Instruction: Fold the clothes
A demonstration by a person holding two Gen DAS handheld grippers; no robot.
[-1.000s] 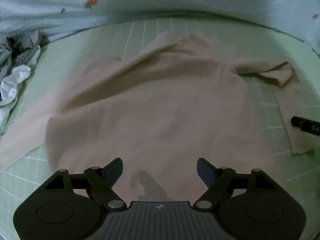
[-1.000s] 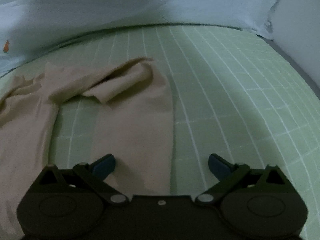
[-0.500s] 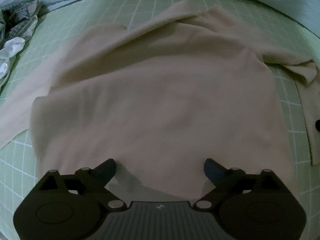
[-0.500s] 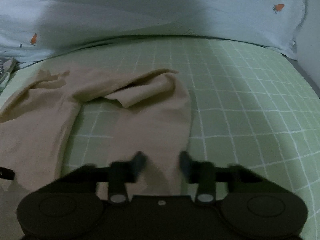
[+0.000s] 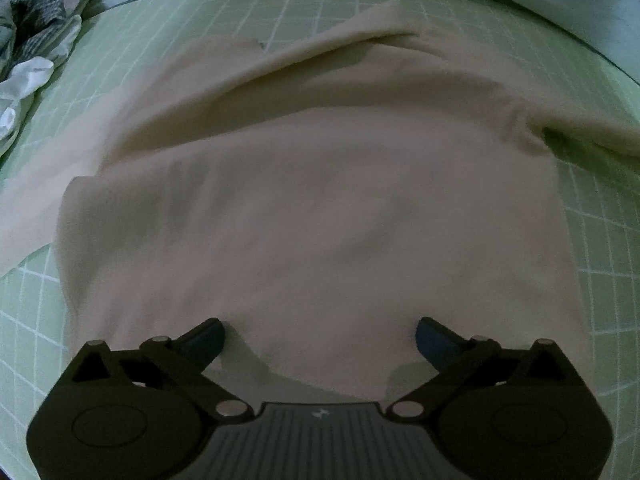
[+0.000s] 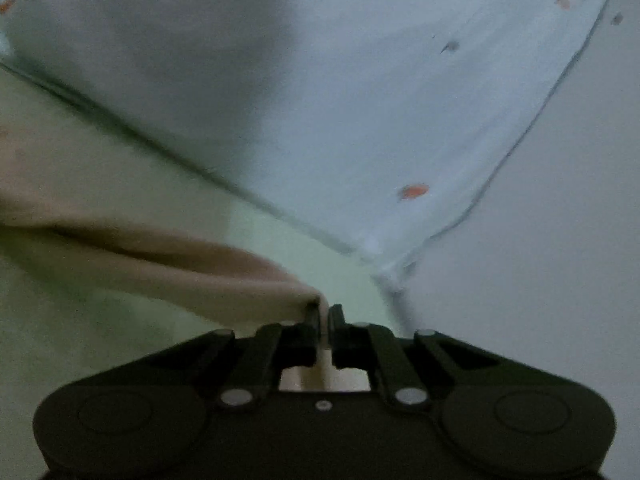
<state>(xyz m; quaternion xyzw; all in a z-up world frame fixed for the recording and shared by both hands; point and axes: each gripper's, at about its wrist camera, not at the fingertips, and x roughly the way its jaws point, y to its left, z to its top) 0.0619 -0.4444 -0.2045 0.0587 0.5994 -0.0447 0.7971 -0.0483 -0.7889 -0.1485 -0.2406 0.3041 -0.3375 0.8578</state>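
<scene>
Left tool (image 5: 320,334) is pointing steeply down over the beige shirt (image 5: 312,200), jaws opening and standing wide. The hem sits between the fingertips (image 5: 204,334), but I'm seeing no pad pressing on fabric, so nothing is gripped on that side.

The shirt is lying spread on the bed sheet (image 5: 608,240), green with a white grid, and filling most of the left wrist view. A big diagonal fold is running from 9 o'clock up to 1 o'clock across the upper part. One sleeve is trailing off at 9 o'clock, the other heading out at 3 o'clock. A pile of other clothes (image 5: 36,60), checked and white pieces, is sitting at 10 o'clock, well apart from the shirt.

Right tool (image 6: 324,314) is closing, jaws nearly together and pinching the sleeve (image 6: 192,272) end. The cloth is showing through the narrow gap and behind the fingers. The sleeve is stretching from the tool out toward 9 o'clock, lifted clear of the sheet near the tool. The right view is rolled and motion-blurred. A pale blue duvet (image 6: 320,100) with small orange prints is filling 10 to 2 o'clock, and a plain wall (image 6: 560,240) is at 3 o'clock.
</scene>
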